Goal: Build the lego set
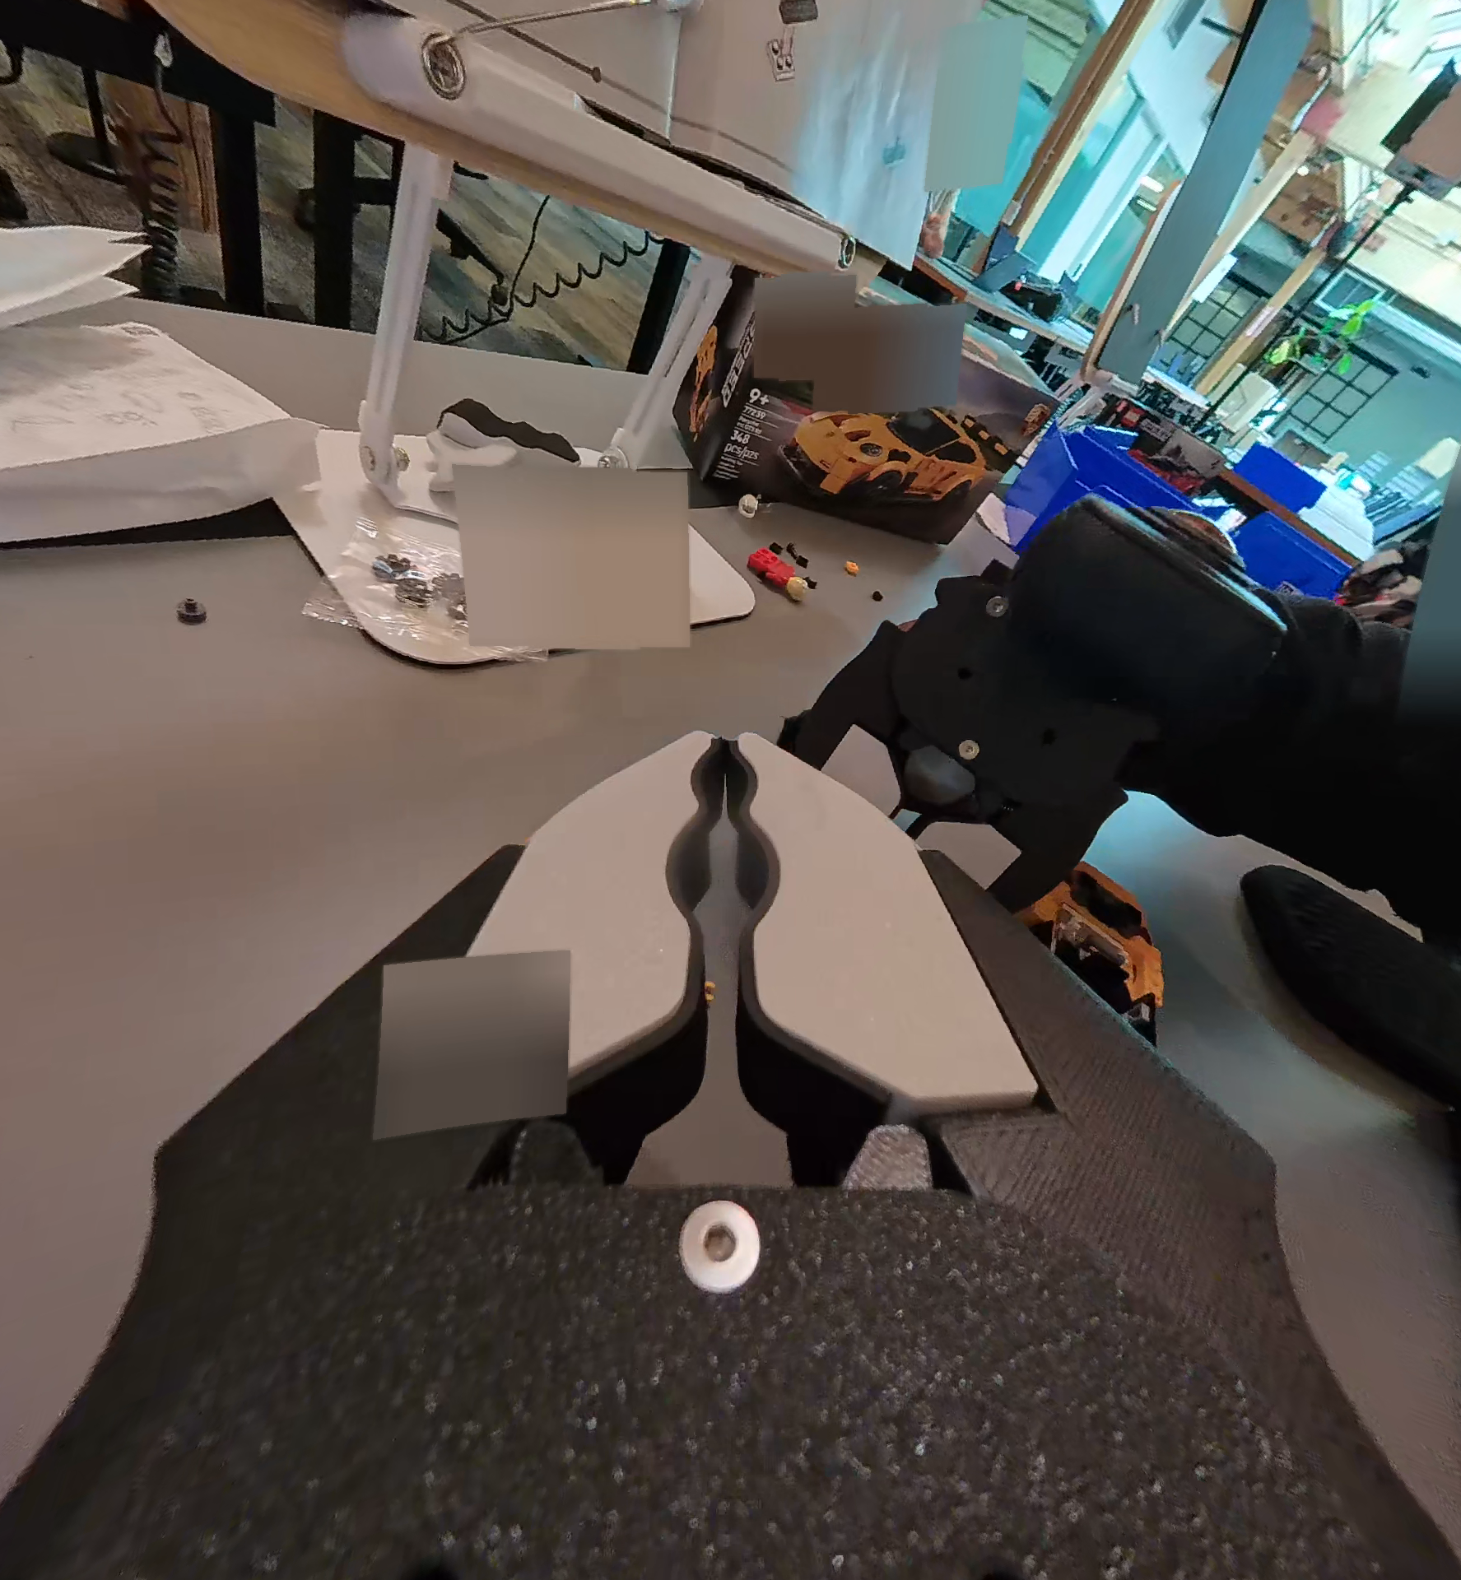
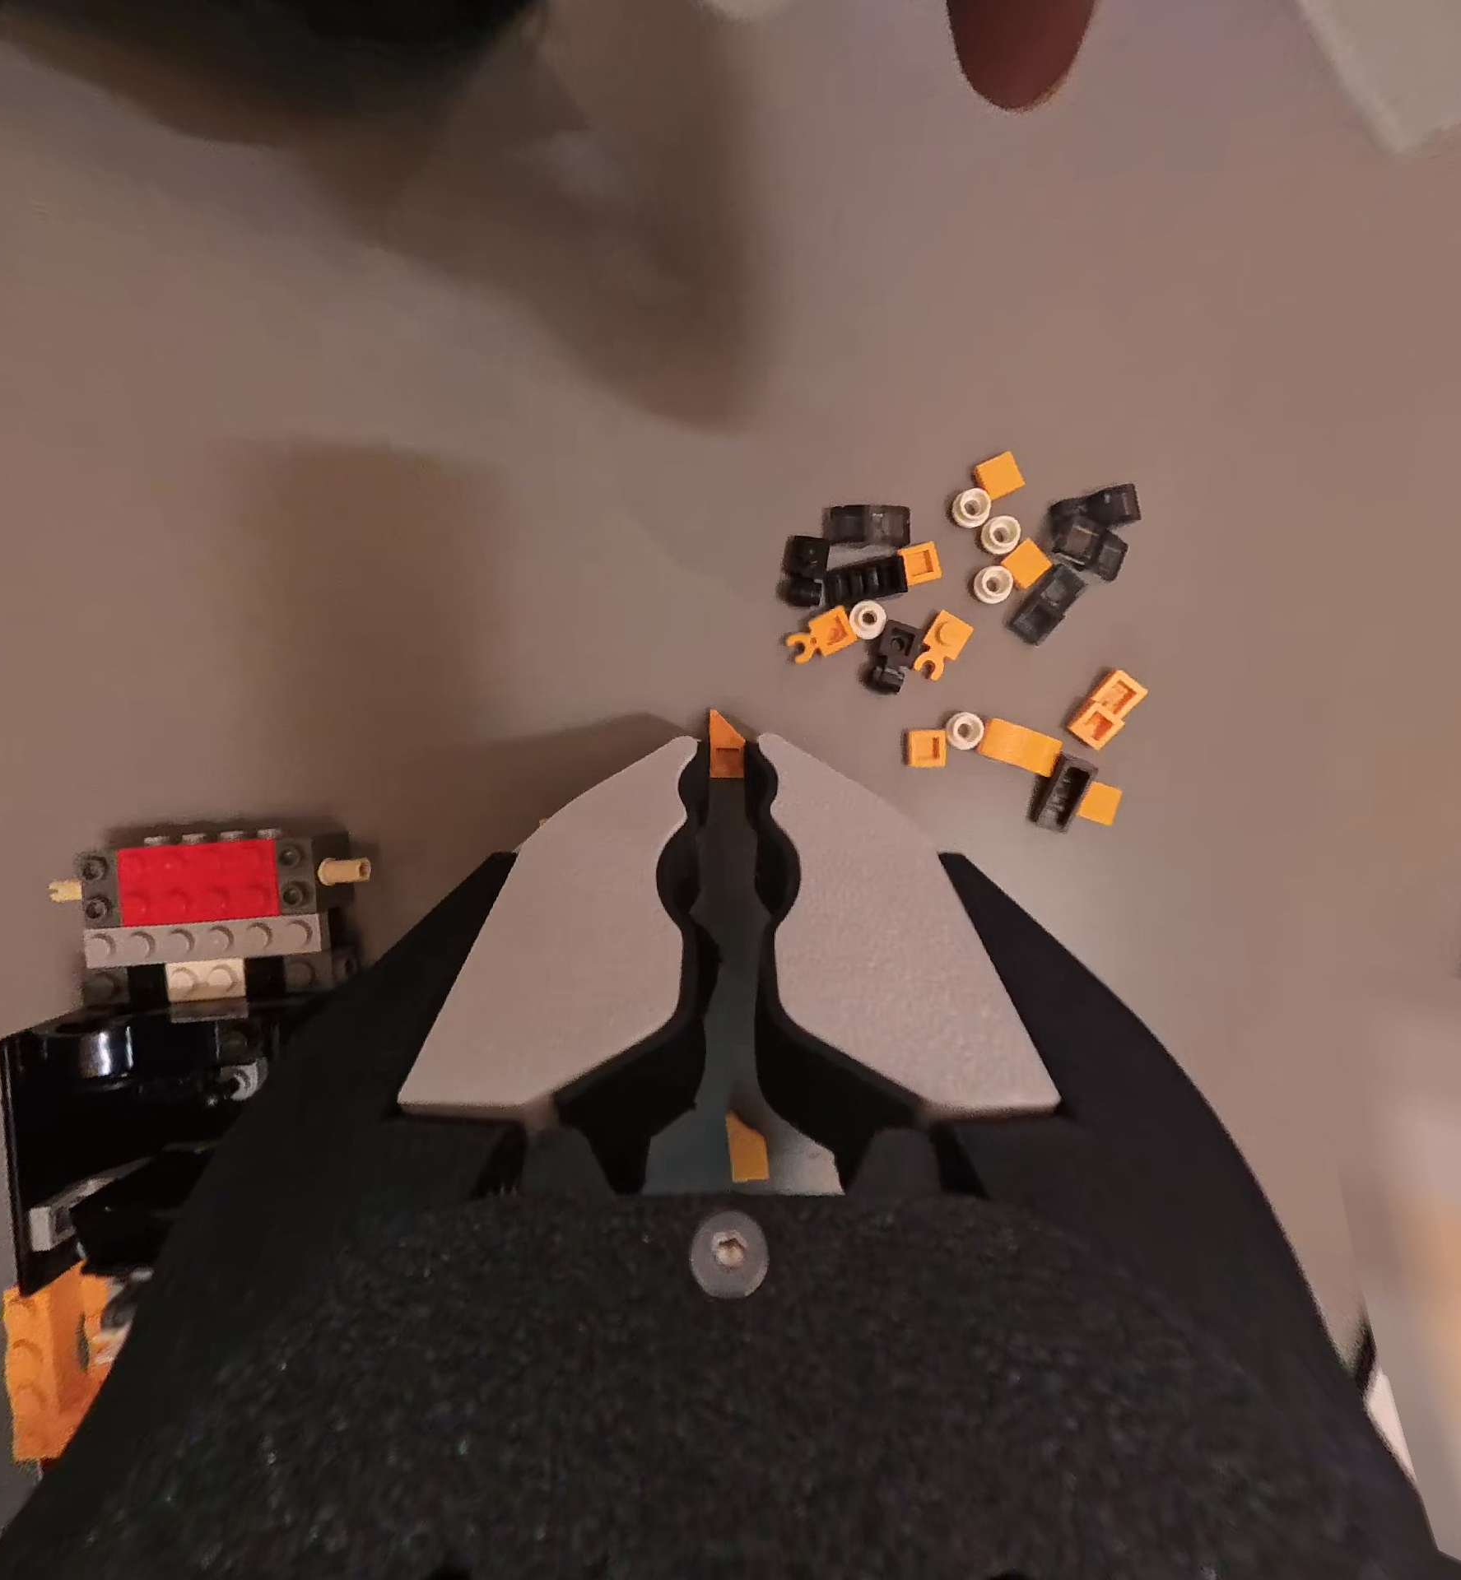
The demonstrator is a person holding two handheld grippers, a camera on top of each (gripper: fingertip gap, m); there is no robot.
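My right gripper (image 2: 725, 742) is shut on a small orange wedge piece (image 2: 722, 745) that sticks out past the fingertips, just above the grey table. A pile of small orange, black and white pieces (image 2: 966, 616) lies to its right. The part-built car (image 2: 196, 906), with a red brick on grey and black plates, sits to the left. My left gripper (image 1: 727, 745) is shut and empty over bare table. In the left wrist view, the right gripper's black body (image 1: 1009, 684), held by a gloved hand, hangs over the orange car (image 1: 1094, 932).
The set's box (image 1: 863, 462) stands at the back beside a white stand base (image 1: 709, 590). A clear bag of pieces (image 1: 410, 581), white paper bags (image 1: 68, 410), red minifigure parts (image 1: 774, 568), a lone black piece (image 1: 190, 610) and blue bins (image 1: 1094, 479) are around. The grippers' ends are close to 12 cm from one another.
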